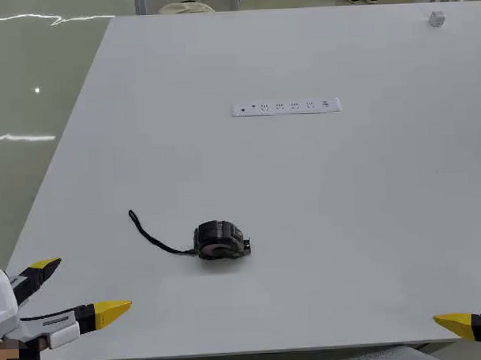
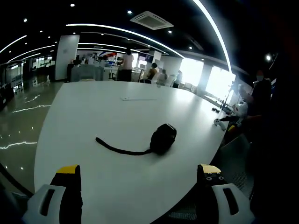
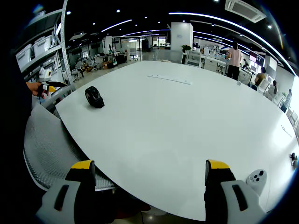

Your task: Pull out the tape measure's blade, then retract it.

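White table (image 1: 344, 192), tape measure (image 1: 220, 241) near left hand-held gripper (image 1: 86, 286), far from right hand-held gripper (image 3: 149, 164), both spread apart

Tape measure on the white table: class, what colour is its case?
The tape measure is black, like its wrist strap; the head view shows it best.

Left gripper (image 2: 138, 170) being held low at the near edge of the white surface (image 2: 88, 112), yellow-tipped jaws being kept wide apart, black tape measure (image 2: 163, 138) lying ahead between them, untouched, its black strap (image 2: 120, 150) trailing leftward, white power strip (image 2: 132, 98) lying farther back
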Action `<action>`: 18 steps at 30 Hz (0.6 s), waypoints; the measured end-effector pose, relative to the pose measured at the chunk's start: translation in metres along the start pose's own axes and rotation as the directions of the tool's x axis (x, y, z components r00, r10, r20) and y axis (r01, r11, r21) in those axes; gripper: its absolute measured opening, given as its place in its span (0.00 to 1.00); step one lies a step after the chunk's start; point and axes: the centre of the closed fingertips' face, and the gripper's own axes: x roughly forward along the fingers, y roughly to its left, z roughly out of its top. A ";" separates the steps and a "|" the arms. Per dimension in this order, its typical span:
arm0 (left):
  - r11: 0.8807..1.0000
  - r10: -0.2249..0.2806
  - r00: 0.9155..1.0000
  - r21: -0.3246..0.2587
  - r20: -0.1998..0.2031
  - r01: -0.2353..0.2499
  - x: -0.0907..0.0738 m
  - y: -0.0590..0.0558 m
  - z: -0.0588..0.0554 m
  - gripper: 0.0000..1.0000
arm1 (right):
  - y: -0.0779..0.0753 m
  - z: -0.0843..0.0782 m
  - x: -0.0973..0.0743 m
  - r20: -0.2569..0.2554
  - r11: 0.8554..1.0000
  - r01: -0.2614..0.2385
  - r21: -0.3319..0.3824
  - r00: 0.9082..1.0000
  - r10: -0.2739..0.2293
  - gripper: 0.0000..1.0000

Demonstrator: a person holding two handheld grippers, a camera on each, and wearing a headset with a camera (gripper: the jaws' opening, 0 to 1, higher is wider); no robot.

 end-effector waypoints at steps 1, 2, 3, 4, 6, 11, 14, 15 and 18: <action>1.000 -0.001 1.000 0.000 -0.002 0.001 0.000 0.000 -0.001 1.00 | 0.000 -0.001 0.000 -0.002 1.000 0.000 0.000 1.000 0.000 1.00; 1.000 -0.001 1.000 0.001 -0.002 0.001 0.000 -0.001 -0.001 1.00 | 0.000 -0.001 0.000 -0.004 1.000 0.000 -0.001 1.000 0.000 1.00; 1.000 -0.001 1.000 0.002 -0.004 0.001 0.000 -0.001 -0.002 1.00 | 0.000 -0.002 0.000 -0.007 1.000 0.001 -0.003 1.000 -0.001 1.00; 1.000 -0.001 1.000 0.002 -0.004 0.001 0.000 0.000 -0.002 1.00 | 0.001 -0.001 0.000 -0.008 1.000 0.001 -0.003 1.000 -0.001 1.00; 1.000 0.001 1.000 0.004 -0.005 -0.001 -0.001 0.000 -0.002 1.00 | 0.001 -0.001 0.000 -0.008 1.000 0.001 -0.007 1.000 -0.001 1.00; 1.000 0.003 1.000 0.001 -0.008 -0.003 -0.001 0.001 -0.003 1.00 | 0.001 -0.001 0.000 -0.012 1.000 0.001 -0.009 1.000 -0.001 1.00; 1.000 0.005 1.000 -0.001 -0.004 -0.005 -0.001 0.000 -0.002 1.00 | 0.001 -0.001 0.000 -0.013 1.000 0.001 -0.009 1.000 -0.001 1.00; 1.000 0.005 1.000 0.000 -0.005 -0.005 -0.001 0.000 -0.002 1.00 | 0.001 -0.001 0.000 -0.013 1.000 0.000 -0.009 1.000 0.000 1.00; 1.000 0.005 1.000 0.000 -0.005 -0.005 -0.001 0.000 -0.002 1.00 | 0.001 -0.002 0.000 -0.012 1.000 0.000 -0.009 1.000 -0.001 1.00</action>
